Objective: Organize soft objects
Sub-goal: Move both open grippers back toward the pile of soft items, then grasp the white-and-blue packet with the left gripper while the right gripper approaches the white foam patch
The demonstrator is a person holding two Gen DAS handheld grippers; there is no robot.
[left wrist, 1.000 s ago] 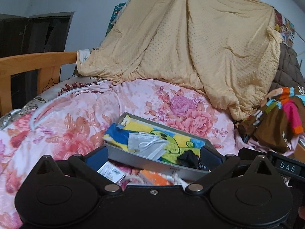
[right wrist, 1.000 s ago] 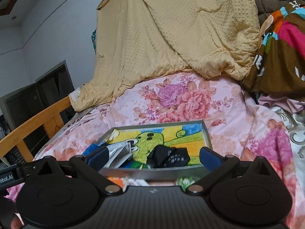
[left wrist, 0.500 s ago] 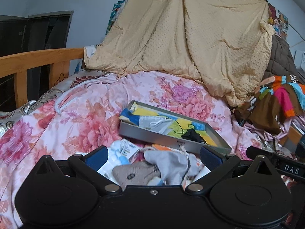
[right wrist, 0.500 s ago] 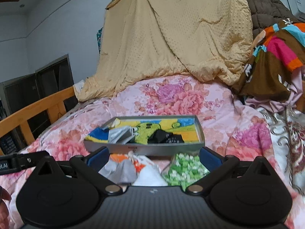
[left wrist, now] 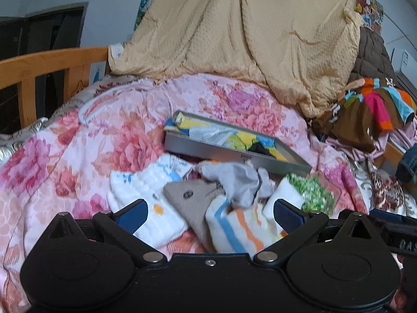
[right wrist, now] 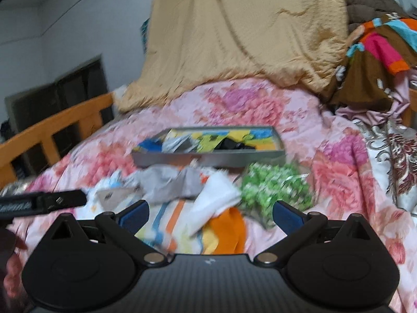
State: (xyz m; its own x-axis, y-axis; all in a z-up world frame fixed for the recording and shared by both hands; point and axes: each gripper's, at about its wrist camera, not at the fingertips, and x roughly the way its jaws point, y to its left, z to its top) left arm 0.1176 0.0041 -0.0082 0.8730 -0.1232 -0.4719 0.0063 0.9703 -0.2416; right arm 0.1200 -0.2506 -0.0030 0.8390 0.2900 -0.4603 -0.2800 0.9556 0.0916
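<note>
Pink flowered bedding (left wrist: 125,140) covers a bed with a wooden rail (left wrist: 52,60) to the left of both tools, and a tan blanket (left wrist: 247,39) is heaped at the far end. Each tool is held low and level over the near edge of the bed, pointing toward the blanket. The left tool (left wrist: 209,210) is released, jaws spread wide, nothing between them; the right tool (right wrist: 209,212) is likewise spread and empty. Just ahead of both lies a pile of soft things (left wrist: 208,198): a white cloth (left wrist: 146,182), a grey-brown sock (left wrist: 192,198), a grey cloth (left wrist: 232,180), a striped towel (left wrist: 234,232) and a green-and-white bundle (right wrist: 273,187). Beyond the pile sits a grey tray (left wrist: 208,150) already holding a few cloth items. Partial letters "DAS" show on the black bar at the left view's right edge.
</note>
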